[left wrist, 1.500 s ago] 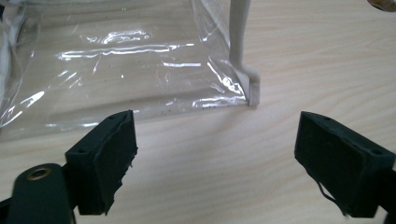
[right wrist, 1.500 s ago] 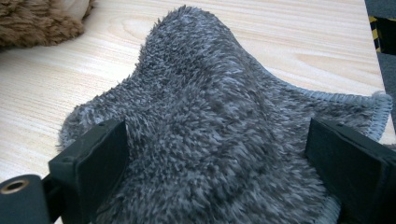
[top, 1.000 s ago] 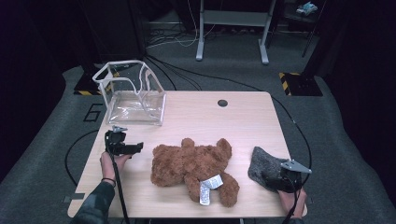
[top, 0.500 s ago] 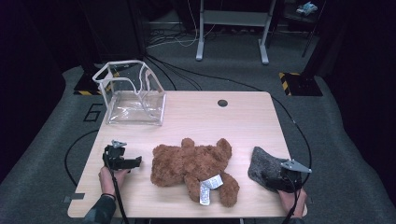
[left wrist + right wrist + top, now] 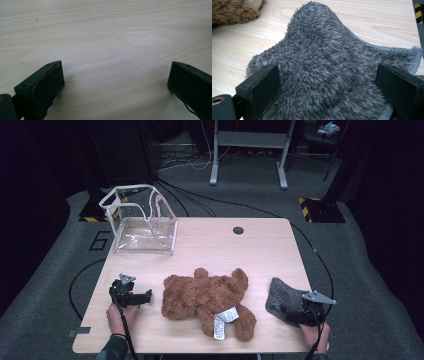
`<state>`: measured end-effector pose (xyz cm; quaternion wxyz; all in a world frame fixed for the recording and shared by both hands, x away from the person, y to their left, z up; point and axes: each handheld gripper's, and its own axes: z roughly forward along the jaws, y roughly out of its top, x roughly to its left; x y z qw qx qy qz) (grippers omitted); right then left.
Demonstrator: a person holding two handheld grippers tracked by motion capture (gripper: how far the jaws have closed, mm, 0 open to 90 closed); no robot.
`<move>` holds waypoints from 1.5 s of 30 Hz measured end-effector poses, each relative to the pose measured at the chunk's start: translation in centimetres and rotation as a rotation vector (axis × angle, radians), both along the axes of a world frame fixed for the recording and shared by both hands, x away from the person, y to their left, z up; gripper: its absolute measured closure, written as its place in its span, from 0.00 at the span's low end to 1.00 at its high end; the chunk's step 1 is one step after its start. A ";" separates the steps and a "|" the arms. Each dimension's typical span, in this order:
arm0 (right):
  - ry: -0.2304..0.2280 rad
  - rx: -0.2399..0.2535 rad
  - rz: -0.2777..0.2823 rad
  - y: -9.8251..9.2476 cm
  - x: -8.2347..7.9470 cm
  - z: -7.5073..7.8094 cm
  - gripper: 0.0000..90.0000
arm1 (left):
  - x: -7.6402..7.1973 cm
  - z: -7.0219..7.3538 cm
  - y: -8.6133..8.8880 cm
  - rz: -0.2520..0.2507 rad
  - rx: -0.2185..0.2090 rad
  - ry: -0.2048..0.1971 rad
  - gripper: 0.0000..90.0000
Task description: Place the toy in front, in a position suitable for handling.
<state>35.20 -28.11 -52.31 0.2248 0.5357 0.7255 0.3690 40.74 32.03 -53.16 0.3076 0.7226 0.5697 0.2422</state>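
The jaws of the left gripper (image 5: 116,82) are spread wide, having just been opened further, and nothing is seen between them but bare wood of the table (image 5: 105,37). In the high view this gripper (image 5: 145,297) is held low over the near left part of the table (image 5: 260,250), pointed right toward the bear (image 5: 207,300), from which it is kept a little apart. The jaws of the right gripper (image 5: 327,90) are also set wide, and the grey cloth (image 5: 329,65) is heaped up between them; the pads are seen at either side of the mound, and whether they press on it cannot be told. In the high view the right gripper (image 5: 295,312) is found at the near right corner, at the near edge of the cloth (image 5: 282,297). The cloth is bunched into a hump, with a stitched hem at its right edge. The brown bear is laid flat in the near middle of the table, between the two grippers, with a white tag (image 5: 222,320) at its near side. A clear bag (image 5: 142,222) with white trim is stood open at the far left corner, well apart from both grippers.
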 end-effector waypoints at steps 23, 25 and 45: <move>0.241 -0.102 -0.190 3.3 1.9 2.0 0.42 | 0.0 0.0 -0.2 0.015 0.003 0.000 0.01; 0.240 -0.093 -0.192 3.5 1.7 2.0 0.55 | 0.0 0.0 -0.2 0.015 0.002 -0.003 0.01; 0.094 -0.129 -0.005 1.4 5.3 6.2 0.80 | 0.0 0.1 -0.2 0.020 0.007 -0.012 0.04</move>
